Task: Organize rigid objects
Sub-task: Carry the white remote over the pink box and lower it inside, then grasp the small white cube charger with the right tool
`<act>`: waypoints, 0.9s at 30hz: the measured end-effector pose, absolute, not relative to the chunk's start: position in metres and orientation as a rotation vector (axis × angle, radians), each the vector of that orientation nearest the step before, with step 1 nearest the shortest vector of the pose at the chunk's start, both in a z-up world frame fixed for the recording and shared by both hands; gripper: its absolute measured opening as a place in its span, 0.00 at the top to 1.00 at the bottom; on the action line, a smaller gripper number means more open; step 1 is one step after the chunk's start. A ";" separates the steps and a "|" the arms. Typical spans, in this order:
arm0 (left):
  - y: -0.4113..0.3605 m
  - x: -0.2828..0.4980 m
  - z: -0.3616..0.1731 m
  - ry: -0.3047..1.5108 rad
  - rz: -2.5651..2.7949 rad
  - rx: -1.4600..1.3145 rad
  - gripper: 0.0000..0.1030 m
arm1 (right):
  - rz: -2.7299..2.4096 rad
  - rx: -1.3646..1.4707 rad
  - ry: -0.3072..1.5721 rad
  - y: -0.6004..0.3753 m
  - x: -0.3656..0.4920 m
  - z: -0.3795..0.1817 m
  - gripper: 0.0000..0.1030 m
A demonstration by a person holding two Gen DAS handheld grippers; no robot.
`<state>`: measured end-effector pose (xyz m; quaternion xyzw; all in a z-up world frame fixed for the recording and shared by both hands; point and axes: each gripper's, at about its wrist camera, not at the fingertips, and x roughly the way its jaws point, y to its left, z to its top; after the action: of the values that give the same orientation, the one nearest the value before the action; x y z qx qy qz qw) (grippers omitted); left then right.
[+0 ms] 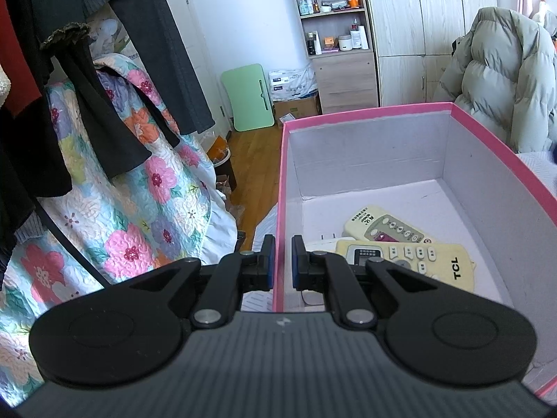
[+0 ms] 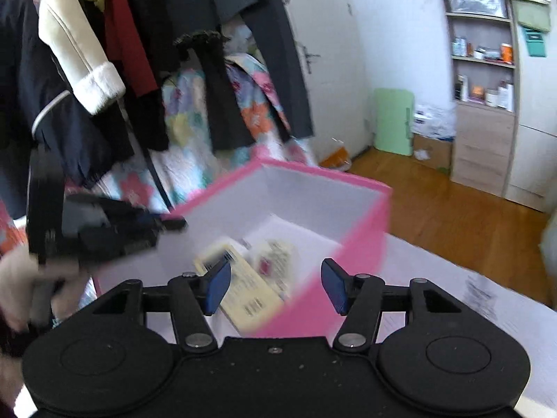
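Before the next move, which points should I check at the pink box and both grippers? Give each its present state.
1. Left gripper pinches the pink box wall, one finger each side: ok.
2. Right gripper open and holding nothing: ok.
3. TCL remote lies inside the box: ok.
4. Second remote inside, partly under the TCL remote: ok.
5. Free floor space at the far end of the box: ok.
6. Right wrist view sharp enough to aim: not ok, blurred.
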<state>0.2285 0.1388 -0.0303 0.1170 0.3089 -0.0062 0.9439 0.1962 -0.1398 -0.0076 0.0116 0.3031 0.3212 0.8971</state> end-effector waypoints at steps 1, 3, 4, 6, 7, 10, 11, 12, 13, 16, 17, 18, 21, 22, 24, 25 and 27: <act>0.138 0.228 -0.031 0.629 -0.012 0.239 0.93 | 0.642 0.024 0.642 -0.151 0.191 -0.008 0.39; 0.139 0.228 -0.030 0.630 -0.012 0.241 0.93 | 0.594 0.019 0.671 -0.170 0.184 -0.010 0.39; 0.139 0.228 -0.030 0.630 -0.012 0.241 0.93 | 0.564 0.012 0.689 -0.179 0.179 -0.012 0.39; 0.139 0.228 -0.030 0.629 -0.010 0.242 0.93 | 0.517 0.011 0.729 -0.193 0.170 -0.020 0.39; 0.139 0.228 -0.030 0.628 -0.010 0.243 0.93 | 0.495 0.016 0.747 -0.197 0.166 -0.025 0.39; 0.139 0.228 -0.031 0.628 -0.011 0.243 0.93 | 0.432 0.048 0.801 -0.213 0.150 -0.042 0.39; 0.140 0.228 -0.030 0.628 -0.012 0.243 0.93 | 0.412 0.066 0.820 -0.214 0.145 -0.048 0.39; 0.140 0.228 -0.030 0.628 -0.013 0.241 0.93 | 0.401 0.074 0.833 -0.215 0.142 -0.053 0.39; 0.138 0.228 -0.030 0.629 -0.012 0.241 0.93 | 0.394 0.077 0.844 -0.214 0.138 -0.058 0.39; 0.138 0.228 -0.030 0.628 -0.009 0.248 0.93 | 0.371 0.055 0.869 -0.200 0.131 -0.070 0.39; 0.138 0.228 -0.030 0.628 -0.009 0.253 0.93 | 0.361 0.038 0.875 -0.197 0.129 -0.074 0.39; 0.138 0.228 -0.030 0.627 -0.007 0.256 0.93 | 0.351 0.025 0.882 -0.192 0.130 -0.077 0.39; 0.135 0.227 -0.031 0.625 -0.008 0.262 0.93 | 0.329 0.012 0.908 -0.180 0.136 -0.087 0.37; 0.135 0.227 -0.031 0.624 -0.008 0.264 0.93 | 0.318 0.017 0.913 -0.179 0.139 -0.091 0.37; 0.134 0.227 -0.031 0.623 -0.009 0.269 0.93 | 0.283 0.019 0.924 -0.175 0.145 -0.097 0.38; 0.134 0.227 -0.031 0.622 -0.010 0.270 0.93 | 0.266 0.020 0.927 -0.172 0.147 -0.099 0.39; 0.133 0.227 -0.031 0.620 -0.010 0.271 0.93 | 0.224 -0.002 0.909 -0.165 0.148 -0.102 0.40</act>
<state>0.2267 0.1326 -0.0314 0.1329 0.3043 -0.0048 0.9432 0.1484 -0.1646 -0.1021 -0.0008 0.4380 0.1081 0.8925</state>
